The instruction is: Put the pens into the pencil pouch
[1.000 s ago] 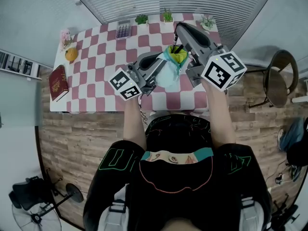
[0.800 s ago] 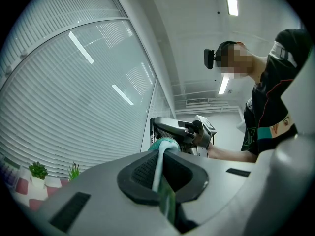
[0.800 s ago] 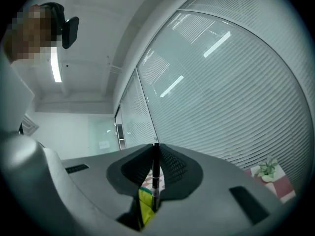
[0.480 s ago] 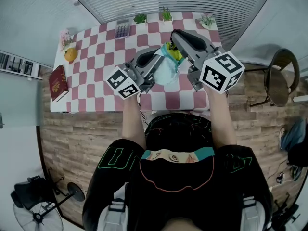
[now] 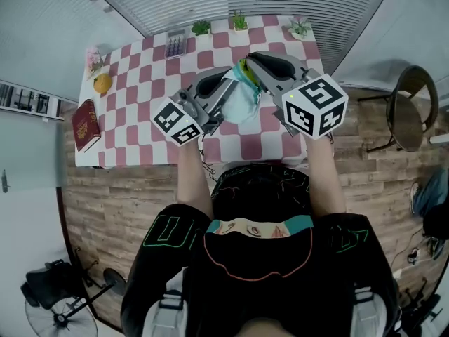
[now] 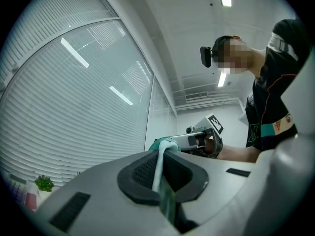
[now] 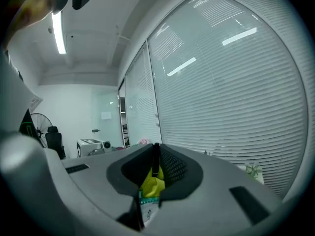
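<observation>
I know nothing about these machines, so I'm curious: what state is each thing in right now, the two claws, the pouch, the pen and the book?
Left claw: shut on the edge of the pouch.
Right claw: shut on the black pen, with something yellow beside it.
Pouch: lifted, pinched by the left claw.
Black pen: upright between the right claw's jaws.
Book: closed, lying at the left end of the table.
</observation>
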Motion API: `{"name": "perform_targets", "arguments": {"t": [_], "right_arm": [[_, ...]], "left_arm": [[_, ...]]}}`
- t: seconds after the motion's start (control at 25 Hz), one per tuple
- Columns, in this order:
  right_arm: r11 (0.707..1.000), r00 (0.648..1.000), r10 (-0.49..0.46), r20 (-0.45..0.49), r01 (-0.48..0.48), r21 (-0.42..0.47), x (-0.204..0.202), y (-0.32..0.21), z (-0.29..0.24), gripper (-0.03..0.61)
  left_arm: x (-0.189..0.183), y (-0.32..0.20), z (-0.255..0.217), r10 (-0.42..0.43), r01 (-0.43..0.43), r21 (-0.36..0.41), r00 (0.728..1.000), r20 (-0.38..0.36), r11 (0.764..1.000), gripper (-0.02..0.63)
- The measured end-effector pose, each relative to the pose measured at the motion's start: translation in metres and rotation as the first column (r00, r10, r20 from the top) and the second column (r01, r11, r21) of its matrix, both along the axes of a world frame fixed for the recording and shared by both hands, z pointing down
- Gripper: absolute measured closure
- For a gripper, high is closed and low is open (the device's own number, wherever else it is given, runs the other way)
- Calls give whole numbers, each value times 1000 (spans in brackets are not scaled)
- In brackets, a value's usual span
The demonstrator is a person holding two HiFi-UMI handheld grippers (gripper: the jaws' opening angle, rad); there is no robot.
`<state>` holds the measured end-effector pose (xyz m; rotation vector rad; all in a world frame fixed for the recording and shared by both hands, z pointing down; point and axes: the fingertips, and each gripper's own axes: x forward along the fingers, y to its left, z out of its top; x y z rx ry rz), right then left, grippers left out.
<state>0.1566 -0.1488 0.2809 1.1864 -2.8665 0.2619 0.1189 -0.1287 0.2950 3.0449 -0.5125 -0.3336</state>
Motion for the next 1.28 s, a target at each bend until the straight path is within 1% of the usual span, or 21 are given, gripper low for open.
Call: {"name": "perform_targets", "arguments": {"t": [0.24, 0.32, 0.48, 0.6, 0.76, 0.88, 1.04, 1.28], "right_arm": [[1000, 989, 1, -148, -3, -11, 2, 2, 17, 531], [1000, 985, 17, -170, -17, 0, 4, 0, 18, 529], [998, 981, 56, -184, -53, 24, 11, -5, 21, 529], [997, 989, 74, -130, -70, 32, 18, -9, 18, 523], [993, 991, 116, -71, -114, 35, 29, -13, 13, 525], [990, 989, 141, -34, -140, 29, 37, -17, 12, 529], [983, 983, 180, 17, -181, 31, 49, -21, 9, 575], [975, 974, 221, 51, -222, 27, 62, -25, 10, 577]], "left_arm": [[2, -3, 3, -9, 9, -1, 1000, 11, 1000, 612], [3, -4, 3, -12, 12, -4, 1000, 4, 1000, 612], [-2, -9, 3, -30, 29, -16, 999, -23, 999, 612], [-7, -14, 1, -56, 55, -24, 997, -45, 998, 612], [-11, -18, 1, -97, 96, -25, 994, -44, 995, 612], [-16, -24, 1, -146, 145, -24, 989, -34, 989, 612], [-24, -31, 2, -201, 200, -29, 979, -24, 979, 612], [-35, -37, -1, -245, 243, -32, 969, -34, 969, 612]]}}
